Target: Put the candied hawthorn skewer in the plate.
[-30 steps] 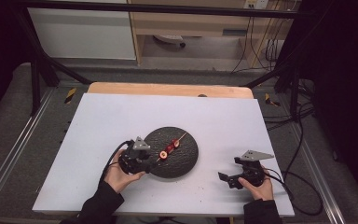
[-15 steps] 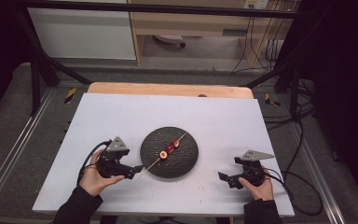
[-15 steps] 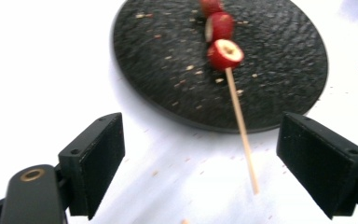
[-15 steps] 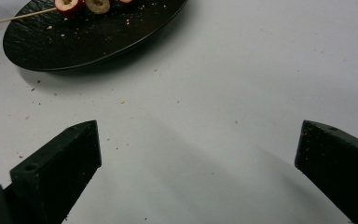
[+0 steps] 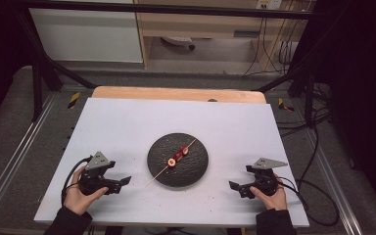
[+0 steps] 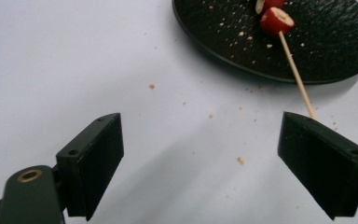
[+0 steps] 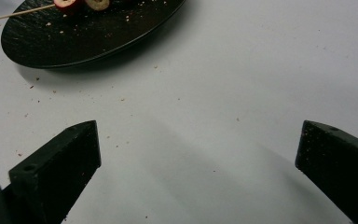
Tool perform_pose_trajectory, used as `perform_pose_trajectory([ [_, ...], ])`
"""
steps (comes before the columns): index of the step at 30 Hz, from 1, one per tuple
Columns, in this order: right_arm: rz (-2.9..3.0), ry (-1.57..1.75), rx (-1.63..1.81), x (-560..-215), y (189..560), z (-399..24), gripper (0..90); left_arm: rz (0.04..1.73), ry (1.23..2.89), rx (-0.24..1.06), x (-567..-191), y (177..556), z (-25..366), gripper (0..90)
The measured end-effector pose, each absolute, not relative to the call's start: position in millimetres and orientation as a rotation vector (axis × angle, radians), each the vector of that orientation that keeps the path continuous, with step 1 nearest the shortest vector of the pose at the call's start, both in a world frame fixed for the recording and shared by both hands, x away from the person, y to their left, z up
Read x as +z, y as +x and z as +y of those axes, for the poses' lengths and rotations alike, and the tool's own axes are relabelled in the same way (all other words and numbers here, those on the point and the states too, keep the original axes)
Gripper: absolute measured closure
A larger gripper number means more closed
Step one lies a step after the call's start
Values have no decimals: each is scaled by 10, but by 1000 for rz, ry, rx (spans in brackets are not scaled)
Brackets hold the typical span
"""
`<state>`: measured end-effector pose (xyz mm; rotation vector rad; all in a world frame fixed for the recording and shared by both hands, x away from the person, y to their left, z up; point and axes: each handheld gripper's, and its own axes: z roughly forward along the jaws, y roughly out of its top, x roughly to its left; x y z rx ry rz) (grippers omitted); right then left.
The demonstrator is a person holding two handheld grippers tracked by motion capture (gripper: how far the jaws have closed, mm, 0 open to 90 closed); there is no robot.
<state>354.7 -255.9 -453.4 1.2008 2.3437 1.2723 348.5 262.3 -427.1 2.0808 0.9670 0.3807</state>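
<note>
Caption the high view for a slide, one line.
Skewer of red slices rests on black plate; left hand-held gripper and right hand-held gripper open beside it.

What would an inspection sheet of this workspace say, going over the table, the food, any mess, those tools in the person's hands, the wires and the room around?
Surface: white tabletop, wooden strip along its far edge.
Job's things: black round plate at the middle; wooden skewer with red and pale fruit slices lies across it, its near end jutting over the rim.
Clutter: small crumbs on the tabletop and plate.
Grippers: left hand-held gripper open, empty, left of the plate, apart from the skewer; right hand-held gripper open, empty, right of the plate.
Cables: black cable loops from the left one; another trails off the right edge.
Surroundings: black frame rails, pale cabinet, floor cables behind.
</note>
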Motion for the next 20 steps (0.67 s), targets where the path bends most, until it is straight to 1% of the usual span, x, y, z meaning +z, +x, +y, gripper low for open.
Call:
perform_pose_trajectory([
  [7, 2349, 1204, 1259, -4543, 3544, -2552, 5, 1001, 2055, 386, -4451, 3437, 2757, 118],
  [8, 2349, 1204, 1259, -4543, 3542, -2552, 5, 1012, 2071, 388, -4494, 3429, 2784, 118],
  [20, 2361, 1200, 1247, -4555, 3536, -2544, 5, 1014, 2061, 386, -4535, 3428, 2836, 109],
])
